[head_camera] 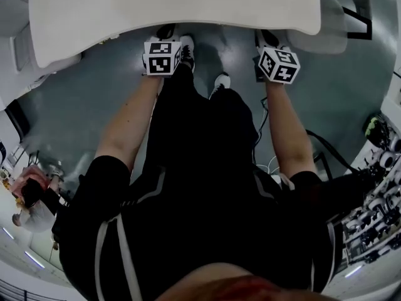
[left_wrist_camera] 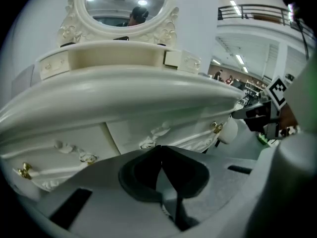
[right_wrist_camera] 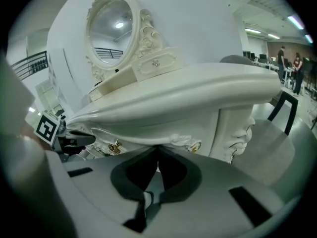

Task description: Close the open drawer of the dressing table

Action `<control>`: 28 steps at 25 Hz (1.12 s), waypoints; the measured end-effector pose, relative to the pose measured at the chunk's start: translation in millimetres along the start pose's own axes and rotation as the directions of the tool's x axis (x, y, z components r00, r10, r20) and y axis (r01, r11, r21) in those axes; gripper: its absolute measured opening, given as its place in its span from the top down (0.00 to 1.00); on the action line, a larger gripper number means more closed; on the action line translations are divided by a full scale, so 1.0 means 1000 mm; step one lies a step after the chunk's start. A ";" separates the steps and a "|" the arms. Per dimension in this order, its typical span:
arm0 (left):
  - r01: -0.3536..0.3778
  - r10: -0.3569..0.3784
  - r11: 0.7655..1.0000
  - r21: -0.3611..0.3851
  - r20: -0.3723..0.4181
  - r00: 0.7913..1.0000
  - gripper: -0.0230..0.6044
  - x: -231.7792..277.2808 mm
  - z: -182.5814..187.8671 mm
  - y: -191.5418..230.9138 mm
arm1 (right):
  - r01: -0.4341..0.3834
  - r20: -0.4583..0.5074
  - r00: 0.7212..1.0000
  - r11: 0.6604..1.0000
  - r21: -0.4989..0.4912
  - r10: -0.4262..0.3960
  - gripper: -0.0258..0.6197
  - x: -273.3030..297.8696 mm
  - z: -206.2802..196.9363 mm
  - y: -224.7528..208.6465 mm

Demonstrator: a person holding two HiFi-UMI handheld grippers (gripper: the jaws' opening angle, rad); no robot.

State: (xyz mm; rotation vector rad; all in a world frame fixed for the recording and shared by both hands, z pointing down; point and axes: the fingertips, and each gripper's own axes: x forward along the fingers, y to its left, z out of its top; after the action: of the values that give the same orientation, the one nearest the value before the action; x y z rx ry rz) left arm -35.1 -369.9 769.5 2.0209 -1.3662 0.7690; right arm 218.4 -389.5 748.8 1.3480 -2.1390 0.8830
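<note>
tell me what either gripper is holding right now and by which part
Nothing is held. The left gripper and the right gripper each have their jaws together with nothing between them, pointed at the dressing table.

In the head view the desk point(head_camera: 175, 5) runs off the far edge. Its top hides the drawers and the jaws of the left gripper point(left_wrist_camera: 161, 148) and the right gripper point(right_wrist_camera: 158, 151), so only their cubes point(head_camera: 161, 56) show. The person's torso point(head_camera: 200, 187) hides the near floor. In the left gripper view the mirror point(left_wrist_camera: 124, 1) is cut off at the top and the desk's left end is lost in the dark rim. That gripper's body covers the lower edge of the drawers point(left_wrist_camera: 163, 133); whether one stands open cannot be told. People point(left_wrist_camera: 222, 76) far right are too small to make out, as are the figures point(right_wrist_camera: 290, 66) far right in the right gripper view.
</note>
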 end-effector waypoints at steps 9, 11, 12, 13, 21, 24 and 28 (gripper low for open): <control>0.031 -0.032 0.999 0.039 0.009 0.999 0.96 0.007 0.000 -0.001 | -0.001 0.010 1.000 1.000 0.006 0.000 0.95 -0.001 0.000 0.000; 0.031 -0.032 0.999 0.041 0.015 0.999 0.96 0.005 0.001 -0.003 | -0.002 0.021 1.000 1.000 0.003 0.002 0.95 -0.002 0.000 -0.001; 0.037 -0.038 0.998 0.046 0.017 0.999 0.96 0.003 0.002 -0.005 | -0.002 0.022 1.000 1.000 -0.011 0.002 0.95 -0.002 0.000 -0.001; 0.046 -0.047 0.998 0.053 0.019 0.999 0.96 0.000 0.003 -0.007 | 0.000 0.019 1.000 0.999 -0.033 0.001 0.95 -0.003 0.000 0.000; 0.044 -0.048 0.998 0.053 0.078 0.996 0.96 -0.052 0.014 -0.028 | -0.023 -0.031 0.999 0.998 -0.059 0.021 0.95 -0.036 -0.011 0.014; 0.058 -0.061 0.998 0.031 0.131 0.990 0.96 -0.075 0.026 -0.048 | -0.050 -0.001 0.999 0.997 -0.061 0.050 0.95 -0.061 -0.007 0.023; 0.072 -0.077 0.997 0.032 0.210 0.975 0.96 -0.108 0.050 -0.072 | -0.071 0.042 0.996 0.993 -0.097 0.075 0.95 -0.095 0.012 0.034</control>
State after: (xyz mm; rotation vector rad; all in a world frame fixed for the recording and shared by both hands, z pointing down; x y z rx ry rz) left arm 6.4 -318.1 647.4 2.2110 -1.3918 0.5527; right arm 226.4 -329.2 667.8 1.2614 -2.2485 0.7733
